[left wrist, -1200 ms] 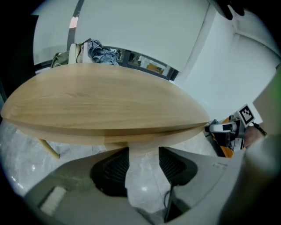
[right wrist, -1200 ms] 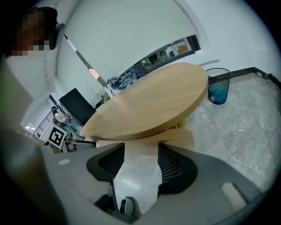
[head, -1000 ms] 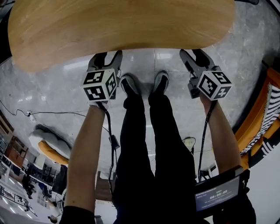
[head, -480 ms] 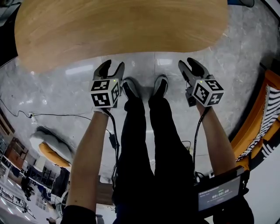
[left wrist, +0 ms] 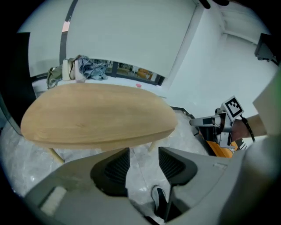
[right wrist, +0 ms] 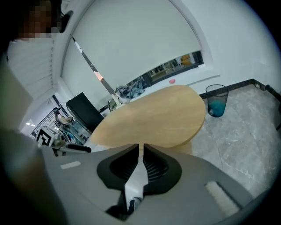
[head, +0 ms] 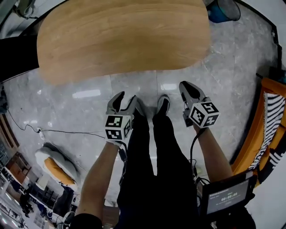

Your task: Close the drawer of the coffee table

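Observation:
The coffee table (head: 120,40) has an oval light-wood top, seen from above in the head view; no drawer shows in any view. My left gripper (head: 125,100) hangs over the floor short of the table's near edge, open with nothing between its fingers. In the left gripper view the left gripper (left wrist: 144,151) points at the table (left wrist: 96,116) from a distance. My right gripper (head: 187,88) is also clear of the table; its jaws are closing and stand almost together, with nothing between them. The right gripper (right wrist: 141,147) faces the table (right wrist: 153,121).
A blue bin (head: 223,10) stands on the marble floor beyond the table's right end. Orange-framed furniture (head: 263,116) lines the right side. A cable (head: 53,131) and a cushion (head: 53,163) lie on the floor at left. The person's shoes (head: 163,105) stand between the grippers.
Both grippers have drawn back from the table's near edge toward the person, and the table now lies farther off. The right gripper's jaws have come together; the left gripper's stay apart.

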